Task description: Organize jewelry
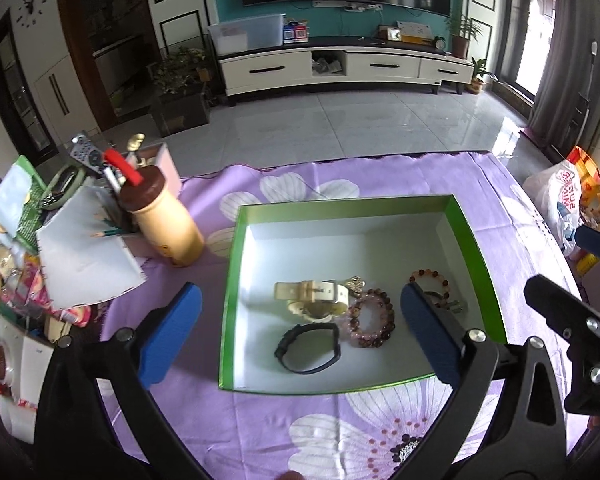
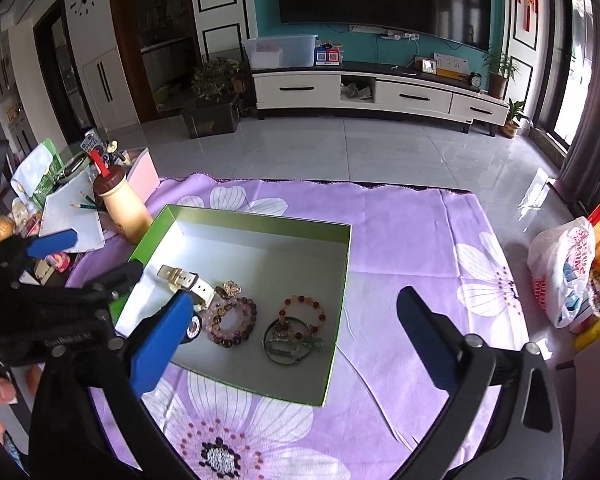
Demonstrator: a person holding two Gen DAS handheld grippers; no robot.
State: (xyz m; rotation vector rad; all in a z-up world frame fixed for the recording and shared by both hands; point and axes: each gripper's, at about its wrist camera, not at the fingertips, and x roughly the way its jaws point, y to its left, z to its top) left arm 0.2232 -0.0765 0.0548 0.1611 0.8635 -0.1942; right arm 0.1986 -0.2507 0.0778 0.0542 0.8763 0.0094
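Note:
A green-rimmed box (image 1: 476, 248) with a white floor sits on the purple flowered cloth; it also shows in the right wrist view (image 2: 340, 320). In it lie a cream watch (image 1: 316, 296), a black band (image 1: 308, 346), a pink bead bracelet (image 1: 370, 322), a gold brooch (image 1: 354, 282), an amber bead bracelet (image 2: 302, 312) and a dark metal bangle (image 2: 292, 346). My left gripper (image 1: 300, 332) is open and empty above the box's near half. My right gripper (image 2: 296, 344) is open and empty above the box's near right corner.
A tan bottle (image 1: 168, 224) with a brown cap stands left of the box, beside a pen holder, papers and clutter (image 1: 80, 240). A plastic bag (image 2: 564, 276) and snack packs lie at the right table edge. Tiled floor lies beyond the table's far edge.

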